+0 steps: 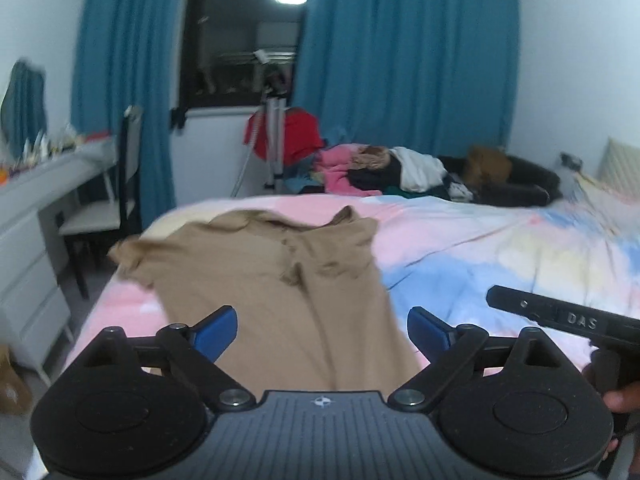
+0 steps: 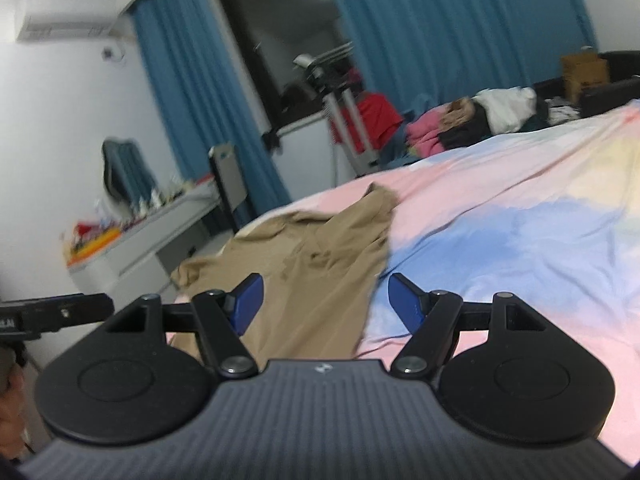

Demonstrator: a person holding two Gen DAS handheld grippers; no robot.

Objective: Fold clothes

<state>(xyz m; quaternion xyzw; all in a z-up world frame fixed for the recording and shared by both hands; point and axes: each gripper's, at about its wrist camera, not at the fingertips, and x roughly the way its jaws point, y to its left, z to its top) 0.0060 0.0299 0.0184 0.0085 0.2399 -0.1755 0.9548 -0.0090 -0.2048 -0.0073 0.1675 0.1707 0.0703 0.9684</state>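
A tan T-shirt [image 1: 280, 280] lies spread on the pastel bed sheet [image 1: 500, 248], collar toward the far edge, one sleeve at the left. My left gripper [image 1: 322, 332] is open and empty, hovering above the shirt's near hem. My right gripper [image 2: 326, 300] is open and empty, above the shirt's [image 2: 312, 276] right edge near the hem. Part of the right gripper's body [image 1: 568, 320] shows at the right of the left wrist view. The shirt's near hem is hidden behind both gripper bodies.
A pile of mixed clothes [image 1: 400, 172] lies at the bed's far side, with a red garment [image 1: 292, 132] on a tripod [image 1: 272, 140] behind. A white desk [image 1: 36, 184] and chair [image 1: 108, 208] stand left of the bed. Blue curtains [image 1: 400, 60] flank a dark window.
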